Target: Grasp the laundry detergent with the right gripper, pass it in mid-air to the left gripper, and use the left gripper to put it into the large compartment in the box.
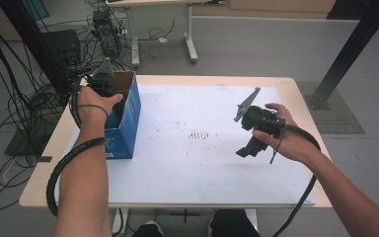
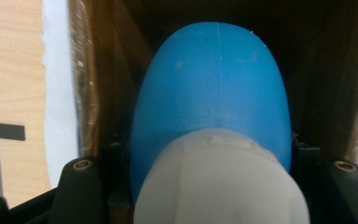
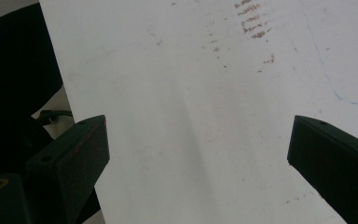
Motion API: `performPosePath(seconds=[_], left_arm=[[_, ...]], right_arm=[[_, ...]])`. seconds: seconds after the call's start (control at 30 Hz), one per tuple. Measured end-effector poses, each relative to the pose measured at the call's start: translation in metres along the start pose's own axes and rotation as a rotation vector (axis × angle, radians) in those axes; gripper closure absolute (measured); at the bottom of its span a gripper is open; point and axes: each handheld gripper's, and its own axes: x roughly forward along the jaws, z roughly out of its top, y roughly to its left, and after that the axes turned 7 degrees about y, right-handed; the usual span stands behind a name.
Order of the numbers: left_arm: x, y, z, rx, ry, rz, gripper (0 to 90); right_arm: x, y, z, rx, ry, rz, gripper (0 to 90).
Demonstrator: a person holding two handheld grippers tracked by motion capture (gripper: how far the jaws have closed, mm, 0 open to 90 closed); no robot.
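1. While my left gripper [image 1: 103,81] hangs in the blue box [image 1: 128,118] at the worktop's [image 1: 286,84] left edge, I could snag the box's rim.
2. Left gripper view — jaws clamped on the blue-and-white bottle [image 2: 214,116]; the cardboard walls could knock it loose.
3. Right gripper view — right gripper [image 3: 196,154], jaws wide, holding nothing over the white sheet [image 3: 191,70]; it isn't steadying the box.

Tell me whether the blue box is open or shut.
Open. The blue box stands on the table with its top flaps up, and the left gripper reaches down into it holding a blue and white object between brown inner walls.
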Motion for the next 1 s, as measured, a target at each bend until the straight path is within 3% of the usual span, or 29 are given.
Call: performPosePath(seconds=[1.0], left_arm=[[0.0007,-0.0011,-0.0027,-0.002,-0.007,-0.002,37.0]], right_arm=[[-0.0061,-0.0034,-0.0051,0.015,0.004,-0.015,5.3]])
